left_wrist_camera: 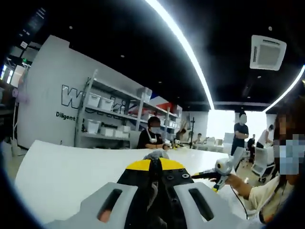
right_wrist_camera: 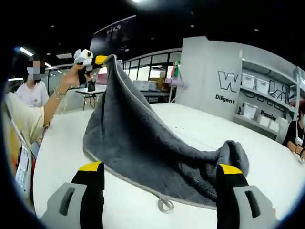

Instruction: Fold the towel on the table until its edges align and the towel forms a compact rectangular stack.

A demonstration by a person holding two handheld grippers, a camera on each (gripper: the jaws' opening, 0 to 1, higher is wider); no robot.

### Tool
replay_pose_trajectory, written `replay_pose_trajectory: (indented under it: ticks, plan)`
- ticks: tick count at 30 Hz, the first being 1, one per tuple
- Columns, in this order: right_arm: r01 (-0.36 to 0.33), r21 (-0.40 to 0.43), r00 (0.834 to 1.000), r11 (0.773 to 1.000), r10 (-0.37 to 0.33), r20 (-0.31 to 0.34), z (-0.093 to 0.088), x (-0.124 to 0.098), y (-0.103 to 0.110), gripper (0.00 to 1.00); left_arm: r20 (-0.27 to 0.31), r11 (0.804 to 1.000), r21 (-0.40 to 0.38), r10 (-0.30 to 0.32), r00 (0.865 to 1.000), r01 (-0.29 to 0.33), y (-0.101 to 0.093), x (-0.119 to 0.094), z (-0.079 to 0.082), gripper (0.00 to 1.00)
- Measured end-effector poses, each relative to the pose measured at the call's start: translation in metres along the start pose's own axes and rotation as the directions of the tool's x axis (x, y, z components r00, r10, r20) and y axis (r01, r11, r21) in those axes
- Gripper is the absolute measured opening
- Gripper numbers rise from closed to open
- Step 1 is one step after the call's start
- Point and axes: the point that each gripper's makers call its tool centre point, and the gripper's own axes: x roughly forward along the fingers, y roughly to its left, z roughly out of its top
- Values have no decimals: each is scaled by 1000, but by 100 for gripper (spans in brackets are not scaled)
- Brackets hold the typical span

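The grey towel (right_wrist_camera: 143, 148) lies mostly on the white bench (right_wrist_camera: 62, 138), with one corner lifted high above it by the left hand-held gripper (right_wrist_camera: 101, 59), whose jaws are closed on that corner (in its own view some grey cloth sits between them). The right hand-held gripper (right_wrist_camera: 161, 183) is wide open near the towel's front hem, holding nothing. I judge the raised corner could slip out if it is pulled too quickly, and the heap at the towel's far end could fold crooked.

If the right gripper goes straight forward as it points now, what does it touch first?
Most likely the grey towel. Its open jaws frame the towel's lower hem, lying on the table just ahead, while the left gripper holds a corner high. Depth is hard to judge.
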Motion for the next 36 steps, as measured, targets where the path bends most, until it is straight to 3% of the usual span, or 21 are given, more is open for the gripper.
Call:
replay_pose_trajectory:
  ticks: [7, 14, 18, 20, 24, 29, 31, 36]
  plan:
    - [-2, -1, 1000, 1000, 2, -12, -3, 1, 1, 99, 5, 990, -4, 138, 990, -138, 53, -8, -4, 4]
    - [-3, -1, 1000, 1000, 3, -20, -5, 2, 0, 99, -59, 971, -29, 237, 970, -239, 101, -10, -36, 4]
    - [-4, -2, 1000, 1000, 4, -24, -6, 3, 1, 99, -77, 958, -43, 279, 957, -282, 119, -13, -50, 4]
    - [-5, -2, 1000, 1000, 5, -27, -7, 3, 1, 99, -104, 949, -43, 306, 947, -311, 132, -15, -62, 4]
    - [-7, -3, 999, 1000, 7, -35, -8, 3, 1, 99, -191, 920, -4, 384, 903, -392, 158, -21, -99, 5]
    - [-7, -3, 999, 1000, 7, -35, -8, 3, 1, 99, -251, 911, -4, 399, 882, -413, 170, -26, -134, 6]
    - [-8, -3, 999, 1000, 8, -39, -9, 4, 1, 99, -256, 907, -5, 405, 878, -420, 176, -29, -141, 7]
    - [-12, -4, 999, 1000, 12, -52, -12, 5, 1, 99, -287, 889, 0, 438, 852, -458, 187, -36, -157, 11]
